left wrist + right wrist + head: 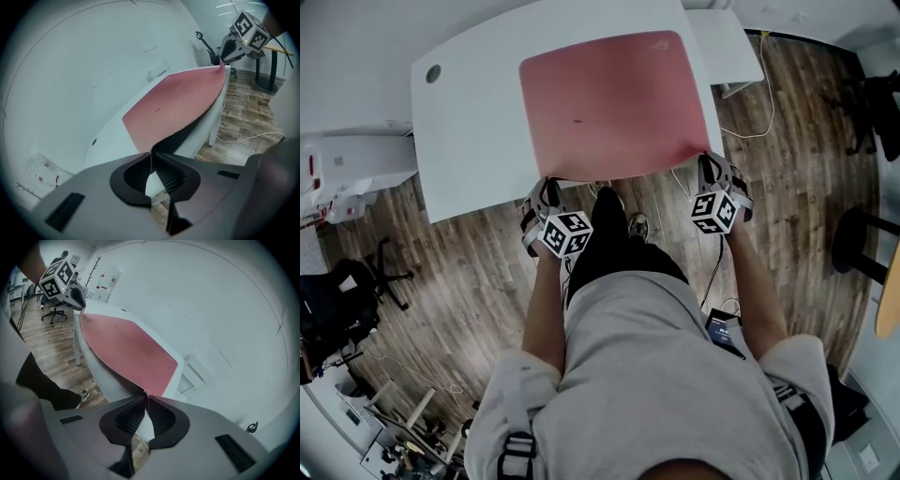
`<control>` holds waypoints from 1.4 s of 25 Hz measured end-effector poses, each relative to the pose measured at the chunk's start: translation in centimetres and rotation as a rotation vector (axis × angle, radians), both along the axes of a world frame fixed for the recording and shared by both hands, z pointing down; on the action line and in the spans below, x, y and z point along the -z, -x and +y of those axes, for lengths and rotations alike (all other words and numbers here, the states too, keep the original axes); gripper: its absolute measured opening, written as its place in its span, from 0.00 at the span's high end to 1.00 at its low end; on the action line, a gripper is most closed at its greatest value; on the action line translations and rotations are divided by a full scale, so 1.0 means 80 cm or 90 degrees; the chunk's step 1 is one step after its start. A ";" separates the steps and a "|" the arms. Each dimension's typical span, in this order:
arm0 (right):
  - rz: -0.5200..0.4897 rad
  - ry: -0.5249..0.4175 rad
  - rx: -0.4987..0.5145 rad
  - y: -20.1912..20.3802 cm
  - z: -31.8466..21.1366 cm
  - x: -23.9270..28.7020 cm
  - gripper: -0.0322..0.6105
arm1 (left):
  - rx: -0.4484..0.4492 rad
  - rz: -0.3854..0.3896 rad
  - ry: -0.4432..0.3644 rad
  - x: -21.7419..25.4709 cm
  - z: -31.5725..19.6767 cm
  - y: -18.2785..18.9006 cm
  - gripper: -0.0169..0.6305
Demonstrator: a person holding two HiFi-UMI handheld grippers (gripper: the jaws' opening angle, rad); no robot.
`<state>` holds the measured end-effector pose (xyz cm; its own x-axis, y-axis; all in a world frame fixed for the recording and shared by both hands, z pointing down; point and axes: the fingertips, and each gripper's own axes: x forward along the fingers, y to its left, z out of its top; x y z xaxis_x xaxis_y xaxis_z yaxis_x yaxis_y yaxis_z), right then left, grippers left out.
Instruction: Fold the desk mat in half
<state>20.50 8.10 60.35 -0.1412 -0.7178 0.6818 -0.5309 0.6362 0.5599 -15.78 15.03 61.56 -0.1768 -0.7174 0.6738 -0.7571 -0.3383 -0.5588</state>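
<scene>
Now, at the left, the near left corner of the desk mat [614, 103] is held in the left claw [151, 161], whose jaws are pressed nearly together on the thin stitched edge. Only a sliver of corner is taken in there, so a slip can be expected if the lift is hurried or the corner is twisted.

Across the middle, the pink mat is spread on the white counter [469, 122], with its near edge raised at the counter's front rim and bowed between the two grips. The far part lies flat. Should the edge be pulled low instead of carried high, the whole mat may be dragged over the smooth top and nothing folded. The slack middle could also be creased crookedly.

Over at the right, the near right corner is nipped in the right claw [146, 401], closed just as tight and just as shallow. If one side is led ahead of the other, the edges will likely be laid down askew.
</scene>
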 end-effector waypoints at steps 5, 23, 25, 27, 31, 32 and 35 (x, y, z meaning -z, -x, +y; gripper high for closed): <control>0.000 0.024 -0.003 0.007 -0.016 0.002 0.86 | 0.001 0.021 0.035 -0.006 -0.013 0.004 0.91; 0.013 0.067 -0.006 0.016 -0.043 -0.013 0.86 | -0.004 0.082 0.098 -0.038 -0.026 0.005 0.91; 0.013 0.072 -0.006 0.017 -0.046 -0.014 0.86 | 0.004 0.095 0.105 -0.038 -0.027 0.005 0.91; 0.007 0.077 -0.008 0.016 -0.049 -0.015 0.86 | 0.017 0.113 0.112 -0.037 -0.029 0.005 0.91; -0.001 0.085 -0.011 0.017 -0.052 -0.016 0.86 | 0.024 0.128 0.121 -0.039 -0.030 0.006 0.91; -0.002 0.088 -0.010 0.018 -0.052 -0.017 0.86 | 0.024 0.127 0.124 -0.039 -0.029 0.006 0.91; -0.003 0.095 -0.010 0.019 -0.053 -0.017 0.86 | 0.027 0.130 0.135 -0.040 -0.029 0.006 0.91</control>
